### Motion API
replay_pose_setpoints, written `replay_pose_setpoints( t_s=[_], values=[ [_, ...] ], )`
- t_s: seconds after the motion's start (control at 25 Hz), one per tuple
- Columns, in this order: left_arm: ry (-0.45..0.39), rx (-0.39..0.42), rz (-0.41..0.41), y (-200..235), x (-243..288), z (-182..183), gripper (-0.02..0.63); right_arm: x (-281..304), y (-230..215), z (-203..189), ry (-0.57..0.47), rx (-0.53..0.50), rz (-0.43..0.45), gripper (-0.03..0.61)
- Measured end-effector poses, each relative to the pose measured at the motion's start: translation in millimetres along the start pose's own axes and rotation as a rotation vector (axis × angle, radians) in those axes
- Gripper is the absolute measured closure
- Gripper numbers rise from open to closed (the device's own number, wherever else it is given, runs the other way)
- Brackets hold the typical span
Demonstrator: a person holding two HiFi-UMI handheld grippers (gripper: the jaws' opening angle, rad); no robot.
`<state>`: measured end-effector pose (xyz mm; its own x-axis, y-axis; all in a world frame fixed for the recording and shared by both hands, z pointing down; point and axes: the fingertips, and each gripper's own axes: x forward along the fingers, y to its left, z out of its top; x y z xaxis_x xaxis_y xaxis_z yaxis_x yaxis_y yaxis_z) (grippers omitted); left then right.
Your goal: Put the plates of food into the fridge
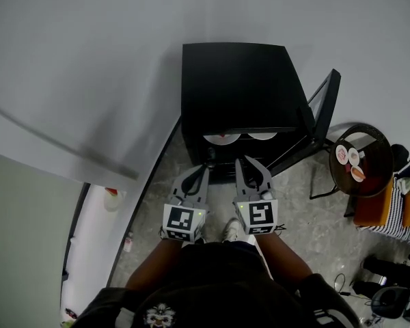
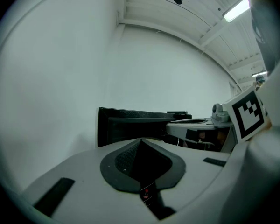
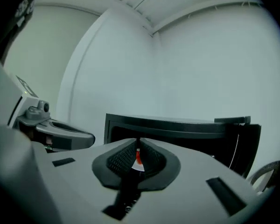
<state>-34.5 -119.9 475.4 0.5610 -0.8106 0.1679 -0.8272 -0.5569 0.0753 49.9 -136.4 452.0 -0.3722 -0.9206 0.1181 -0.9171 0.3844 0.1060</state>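
Head view: the left gripper (image 1: 205, 169) and right gripper (image 1: 244, 164) both point at the open fridge (image 1: 236, 80). Two plates (image 1: 222, 138) already sit inside, just ahead of the jaws. More plates of food (image 1: 354, 157) lie flat on a round side table (image 1: 369, 130), far off to the right, nearer the right gripper. They are round, so no side is longer.

Left gripper view: the jaws are pressed together and hold nothing.

Right gripper view: the jaws are squeezed together and empty. A red and white bit shows through the gap.

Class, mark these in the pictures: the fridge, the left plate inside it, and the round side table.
fridge (image 1: 236, 80): head view, on its black top.
left plate (image 1: 223, 139): head view, on its visible white edge.
round side table (image 1: 380, 164): head view, on bare tabletop.
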Motion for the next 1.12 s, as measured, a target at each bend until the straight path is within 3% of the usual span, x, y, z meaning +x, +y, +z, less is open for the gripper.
replay_pose_setpoints(
  t_s=[0.2, 0.32, 0.6, 1.12],
  values=[
    [-0.003, 0.0, -0.019, -9.3, 1.7, -1.1, 0.604, -18.6, 3.2, 2.4, -0.028, -0.089, 0.011, 0.555],
    [0.006, 0.014, -0.035, -16.8, 2.2, -2.2, 0.604, -33.5, -3.5, -0.8, -0.004, -0.064, -0.009, 0.555],
    [-0.036, 0.031, -0.023, -16.8, -0.5, 11.0, 0.604, -54.4, -4.0, 24.3, -0.078, -0.094, -0.038, 0.555],
    [-0.066, 0.027, -0.011, -18.2, -2.4, 23.7, 0.604, -41.4, -13.9, 35.8, -0.12, -0.069, -0.063, 0.555]
  ],
)
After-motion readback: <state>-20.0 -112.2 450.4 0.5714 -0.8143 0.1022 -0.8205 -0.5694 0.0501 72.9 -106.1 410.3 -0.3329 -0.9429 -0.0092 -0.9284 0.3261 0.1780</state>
